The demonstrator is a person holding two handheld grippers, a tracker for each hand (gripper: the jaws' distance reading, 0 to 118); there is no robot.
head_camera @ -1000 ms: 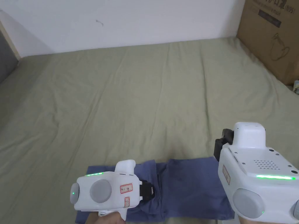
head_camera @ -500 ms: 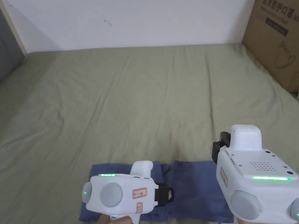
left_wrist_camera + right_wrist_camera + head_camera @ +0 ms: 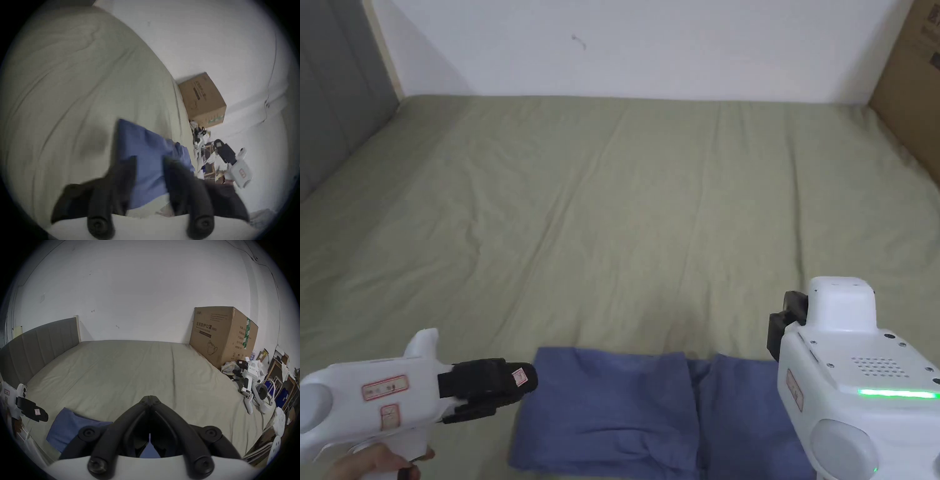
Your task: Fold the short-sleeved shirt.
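Head view looks down; all views share the bed (image 3: 650, 206)

**Bedroom with an olive-sheeted bed against a white wall**

A wide bed covered by a creased olive-green fitted sheet (image 3: 625, 206) fills the room's middle, its far edge pushed against a plain white painted wall (image 3: 650, 44) that bears a few small dark marks. Along the bed's left edge stands a grey upholstered headboard with vertical padded channels (image 3: 40, 344), ending in a pale wooden post at the far left corner. At the bed's far right corner sits a large brown cardboard box with printed sides (image 3: 222, 335). Beyond the right edge lies a clutter of white devices, cloths and frames (image 3: 259, 386). A thin dark cable (image 3: 276, 280) runs down the right wall. Light is even and soft.
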